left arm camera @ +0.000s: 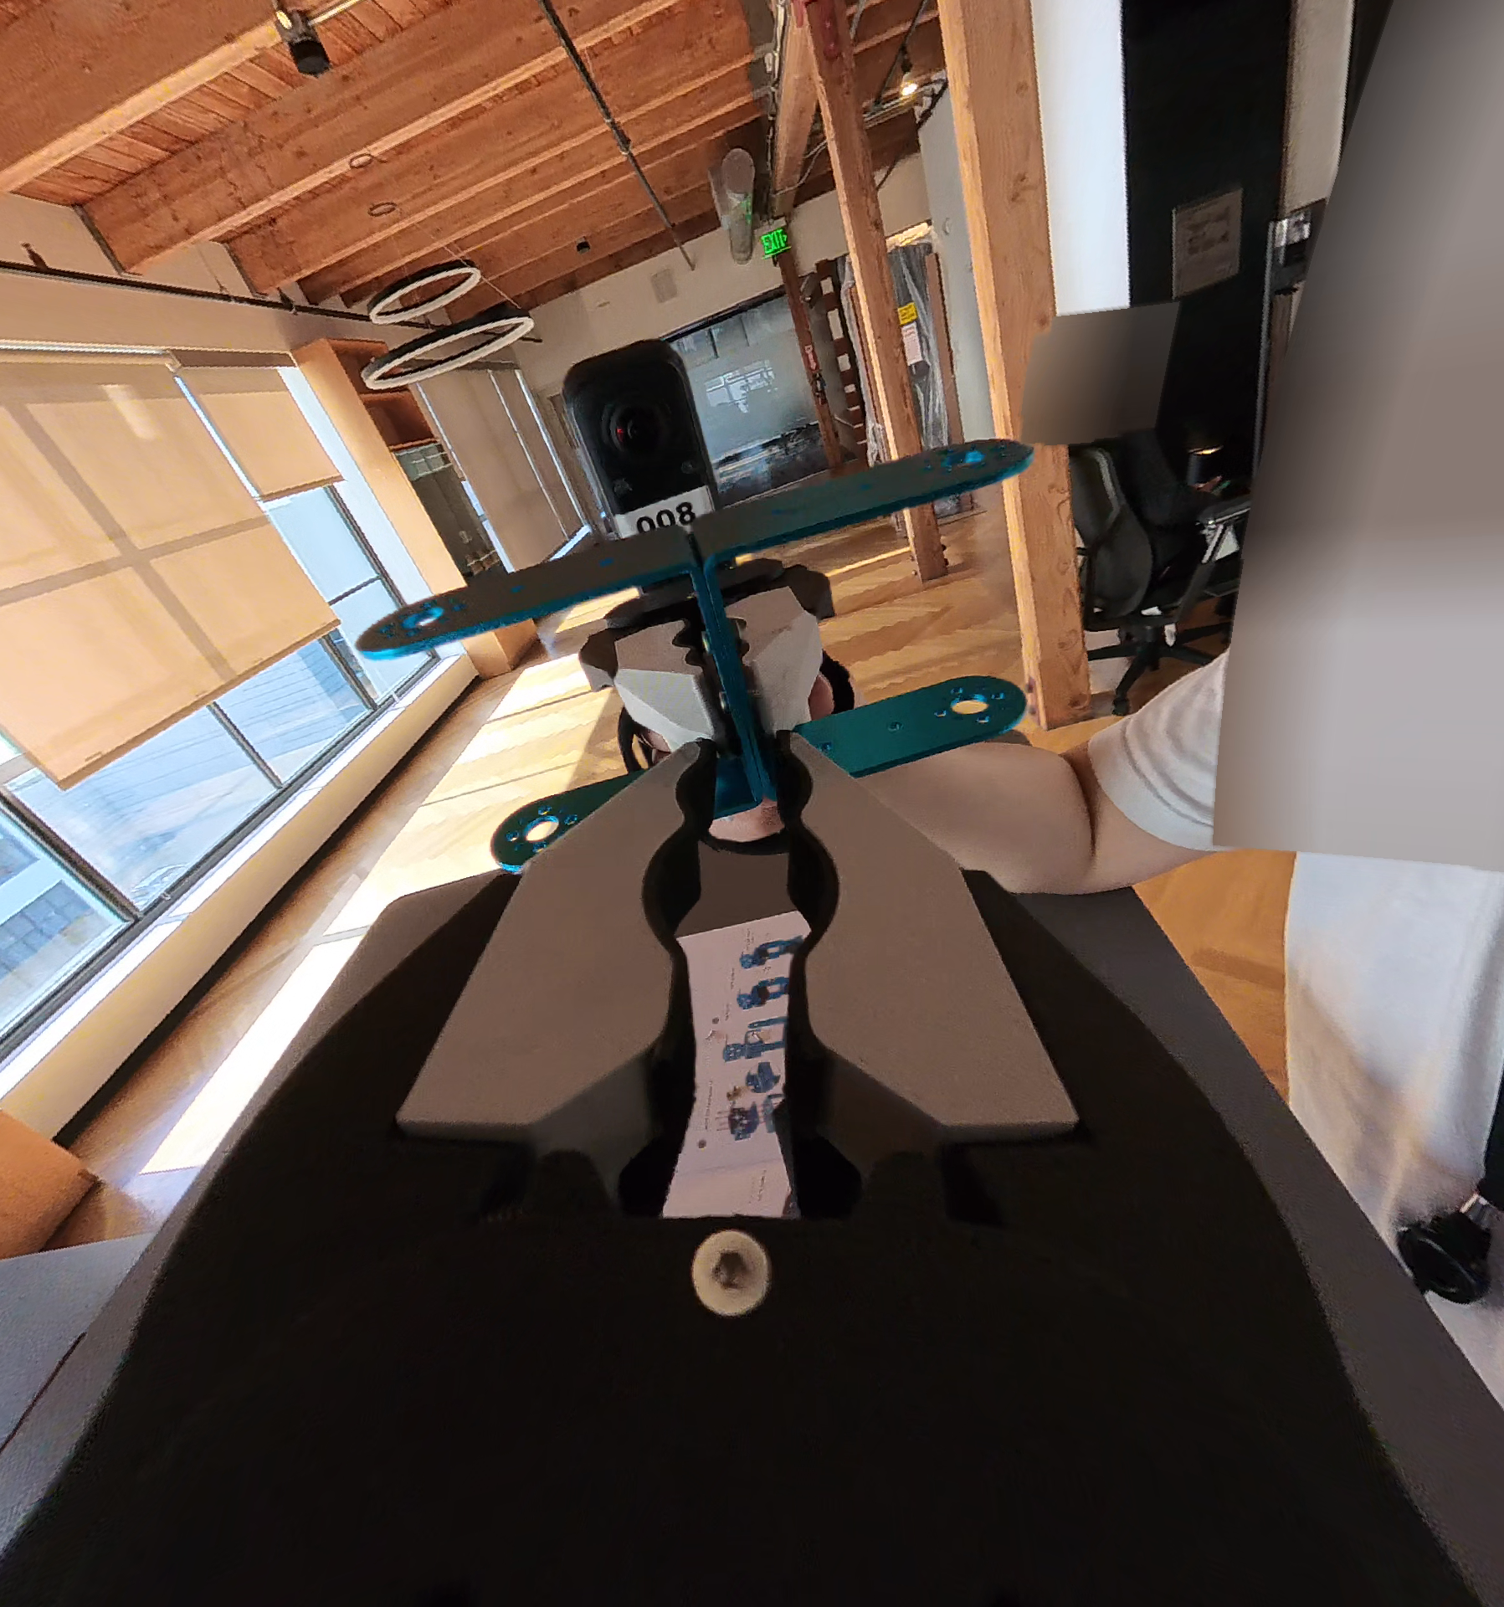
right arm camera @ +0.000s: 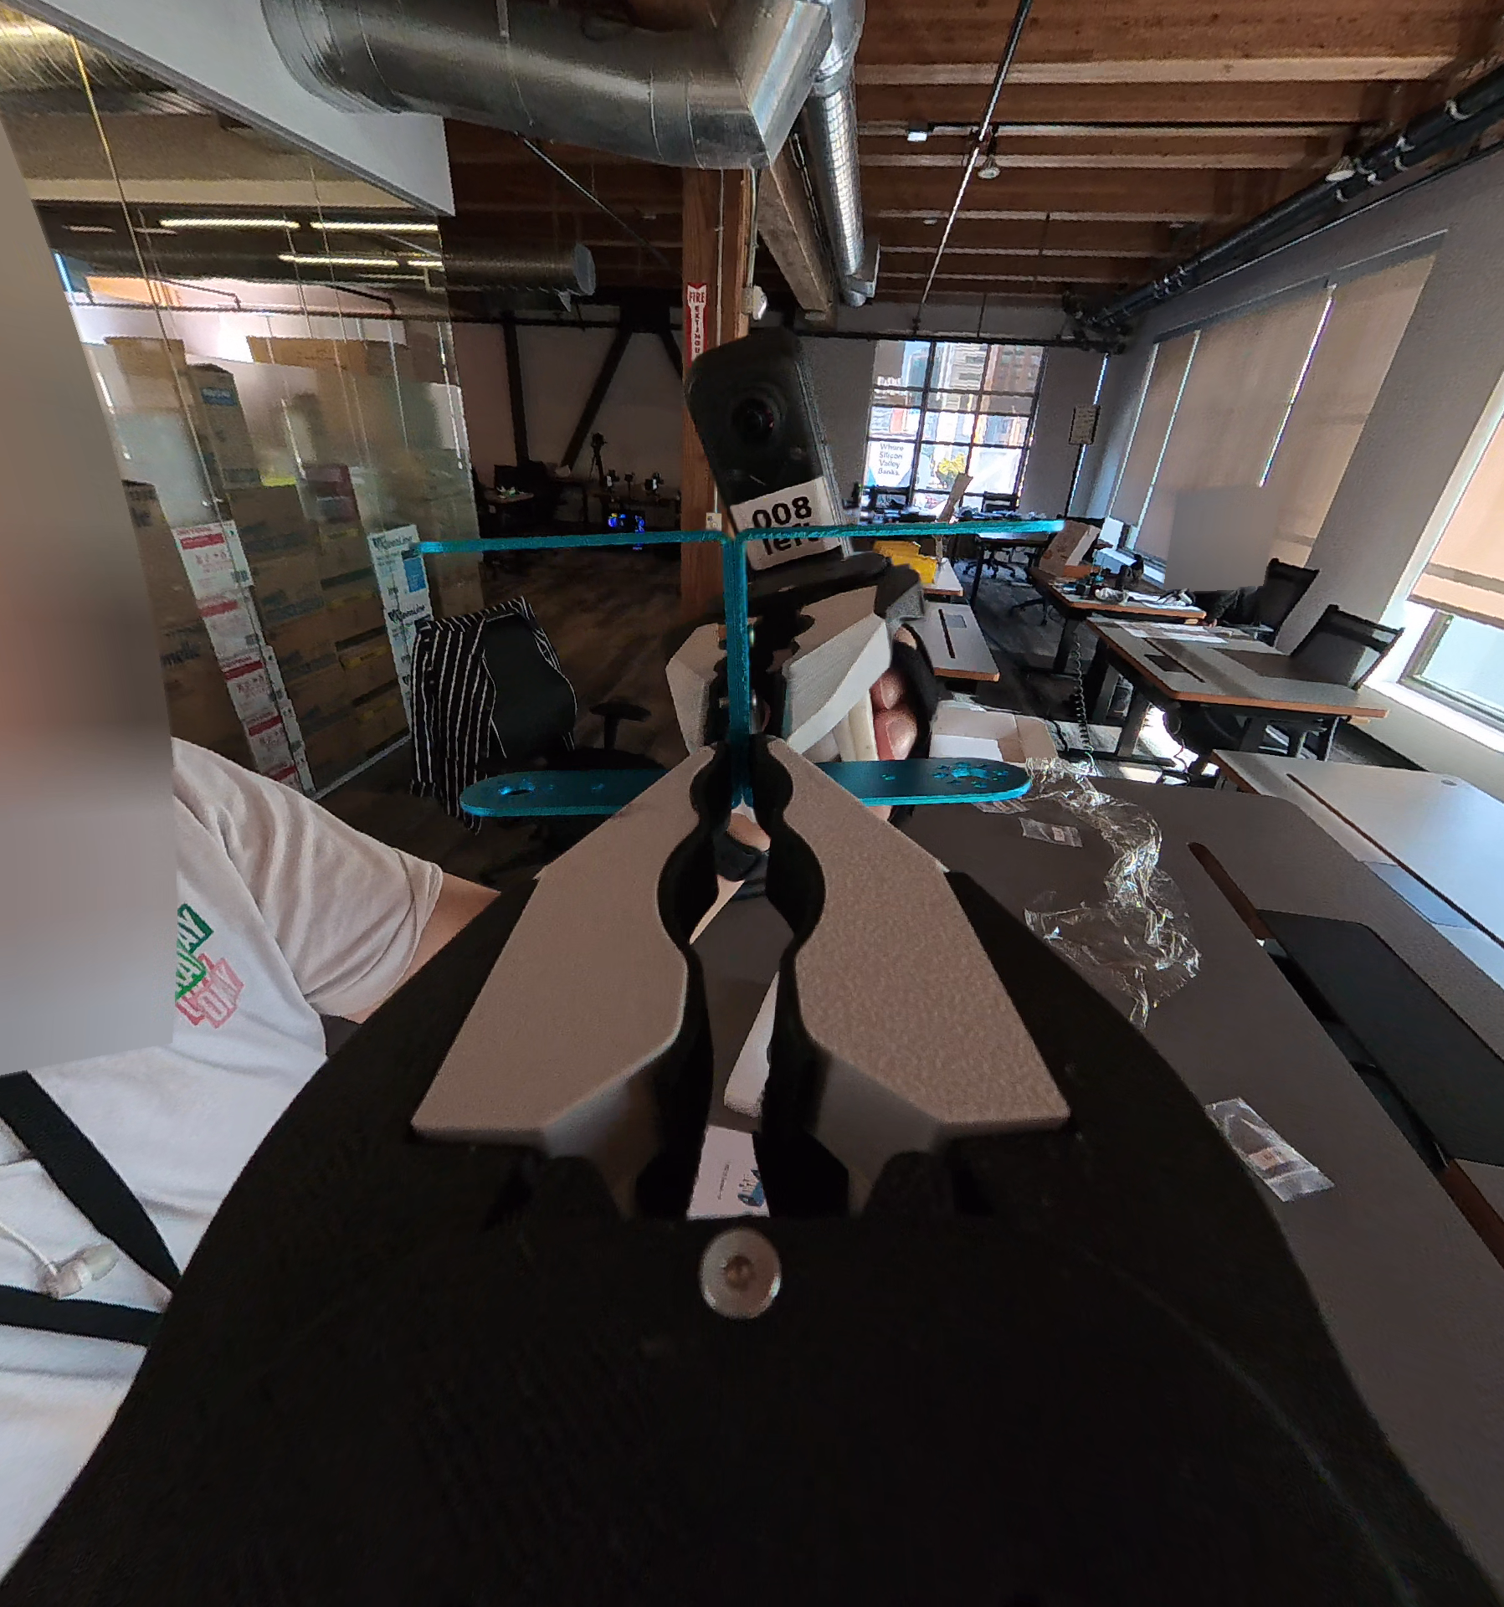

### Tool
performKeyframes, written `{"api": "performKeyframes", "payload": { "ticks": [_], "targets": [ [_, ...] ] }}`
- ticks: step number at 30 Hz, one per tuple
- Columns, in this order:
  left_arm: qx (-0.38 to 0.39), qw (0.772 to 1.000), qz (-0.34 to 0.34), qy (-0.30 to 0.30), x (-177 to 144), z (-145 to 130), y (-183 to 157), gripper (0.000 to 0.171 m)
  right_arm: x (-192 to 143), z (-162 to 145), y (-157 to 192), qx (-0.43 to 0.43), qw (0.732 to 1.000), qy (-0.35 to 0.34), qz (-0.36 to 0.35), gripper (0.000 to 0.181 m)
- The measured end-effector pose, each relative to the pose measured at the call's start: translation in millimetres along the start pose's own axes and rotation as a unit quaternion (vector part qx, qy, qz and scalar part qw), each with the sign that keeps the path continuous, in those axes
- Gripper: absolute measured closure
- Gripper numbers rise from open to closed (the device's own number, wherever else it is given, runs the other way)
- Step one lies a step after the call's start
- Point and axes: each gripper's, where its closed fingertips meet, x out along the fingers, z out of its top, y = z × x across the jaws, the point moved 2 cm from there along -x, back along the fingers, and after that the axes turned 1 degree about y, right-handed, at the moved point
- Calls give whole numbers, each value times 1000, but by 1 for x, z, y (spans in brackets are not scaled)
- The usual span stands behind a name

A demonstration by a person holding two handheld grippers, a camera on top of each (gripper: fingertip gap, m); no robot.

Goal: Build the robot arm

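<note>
A blue metal bracket assembly [left arm camera: 557, 591], two U-shaped pieces set back to back, is held in the air between both grippers. My left gripper [left arm camera: 744, 752] is shut on its thin middle web from the near side. My right gripper [left arm camera: 713, 670] faces it from the far side, shut on the same web, with a black camera above it. In the right wrist view my right gripper [right arm camera: 741, 761] is shut on the bracket [right arm camera: 557, 793], and the left gripper [right arm camera: 761, 678] clamps it opposite. The bracket's long arms with holes stick out to both sides.
A dark table [right arm camera: 1078, 870] lies below with crumpled clear plastic [right arm camera: 1113, 922] and small bags [right arm camera: 1270, 1148]. A white sheet with blue pictures [left arm camera: 748, 1043] lies under the left gripper. A person in a white shirt [right arm camera: 278, 913] stands close. A wooden post [left arm camera: 1009, 348] stands behind. Less than 4 cm separates the two grippers' tips.
</note>
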Motion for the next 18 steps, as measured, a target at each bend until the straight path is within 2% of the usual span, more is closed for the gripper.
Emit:
{"api": "performKeyframes", "payload": {
  "ticks": [11,18],
  "targets": [
    [-2,1000,20,15,-7,-4,5,160,6,-2,-7,-30,999,-11,-37,178],
    [4,1000,13,6,-9,-1,3,156,9,-2,-3,-40,999,-16,-23,178]
  ]
}}
